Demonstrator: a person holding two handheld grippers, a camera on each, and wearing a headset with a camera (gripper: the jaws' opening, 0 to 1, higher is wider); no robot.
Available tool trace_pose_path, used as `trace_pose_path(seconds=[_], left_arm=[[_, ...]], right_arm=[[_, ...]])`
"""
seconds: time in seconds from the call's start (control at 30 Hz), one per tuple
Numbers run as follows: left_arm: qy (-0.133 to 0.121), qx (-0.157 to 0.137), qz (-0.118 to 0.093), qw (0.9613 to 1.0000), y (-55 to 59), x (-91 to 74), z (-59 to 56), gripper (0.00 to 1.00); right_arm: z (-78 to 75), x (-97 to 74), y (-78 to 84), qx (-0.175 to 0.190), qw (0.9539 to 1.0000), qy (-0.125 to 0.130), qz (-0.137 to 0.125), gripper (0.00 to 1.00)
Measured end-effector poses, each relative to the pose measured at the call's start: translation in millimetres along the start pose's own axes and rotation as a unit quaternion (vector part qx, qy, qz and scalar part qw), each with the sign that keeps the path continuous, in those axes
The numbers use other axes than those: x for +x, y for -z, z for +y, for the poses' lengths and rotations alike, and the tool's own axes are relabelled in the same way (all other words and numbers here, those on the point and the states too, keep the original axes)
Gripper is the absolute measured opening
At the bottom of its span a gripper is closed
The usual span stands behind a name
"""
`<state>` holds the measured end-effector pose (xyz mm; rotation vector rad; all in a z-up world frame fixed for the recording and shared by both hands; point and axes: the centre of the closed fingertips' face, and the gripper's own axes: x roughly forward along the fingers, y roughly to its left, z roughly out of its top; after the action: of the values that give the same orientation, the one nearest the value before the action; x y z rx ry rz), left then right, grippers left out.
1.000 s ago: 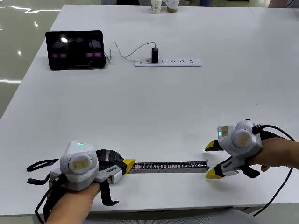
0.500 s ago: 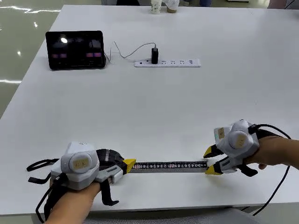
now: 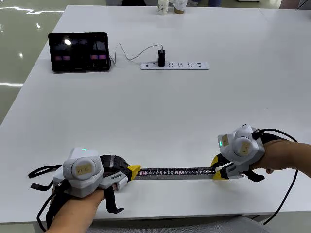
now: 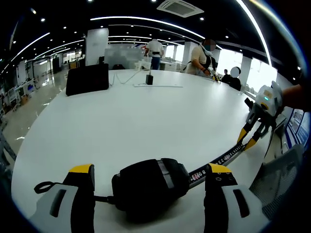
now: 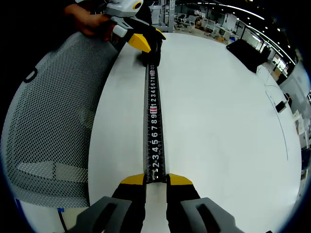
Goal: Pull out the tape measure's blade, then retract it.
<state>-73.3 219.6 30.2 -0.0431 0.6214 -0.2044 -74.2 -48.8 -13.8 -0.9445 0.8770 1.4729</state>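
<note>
In the head view my tape measure (image 3: pixel 112 164) lies near the table's (image 3: pixel 160 111) front edge at my left gripper (image 3: pixel 125 174), its blade (image 3: pixel 175 172) drawn flat to my right gripper (image 3: pixel 217 171); in the left gripper view the jaws are spread either side of the tape measure; in the right gripper view the jaws pinch the blade's tip.

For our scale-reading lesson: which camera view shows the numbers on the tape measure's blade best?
The right gripper view: the blade runs straight up from the right gripper, numbers readable. In the head view it is a thin strip with tiny marks; the left gripper view shows a short stretch beside the case.
</note>
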Motion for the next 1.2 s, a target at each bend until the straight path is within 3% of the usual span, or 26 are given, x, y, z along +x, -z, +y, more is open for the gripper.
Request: trace_pose_path(seconds=[0.17, 0.53, 0.8, 0.97, 1.2], left_arm=[[0.016, -0.026, 0.010, 0.9995, 3.8, 0.8, -5.8, 0.81], [0.007, -0.040, 0.029, 0.9988, 9.2, 0.0, -1.5, 0.61], [0.001, -0.012, 0.039, 0.9992, 12.6, 0.0, -4.2, 0.60], [-0.005, -0.008, 0.046, 0.9989, 13.7, -0.2, -3.3, 0.59], [-0.004, -0.012, 0.040, 0.9991, 12.4, 1.4, -1.7, 0.59]], right_arm=[[-1.7, 0.4, -0.4, 0.019, 0.9998, -0.003, 0.008, 0.12], [-2.8, 0.5, 1.0, 0.043, 0.9990, -0.004, 0.008, 0.11], [-3.1, 1.4, 1.4, 0.048, 0.9988, -0.011, 0.004, 0.11], [-2.2, 1.3, 1.4, 0.047, 0.9988, -0.009, 0.003, 0.11], [-2.1, 1.4, 1.1, 0.049, 0.9988, -0.010, 0.005, 0.11]])
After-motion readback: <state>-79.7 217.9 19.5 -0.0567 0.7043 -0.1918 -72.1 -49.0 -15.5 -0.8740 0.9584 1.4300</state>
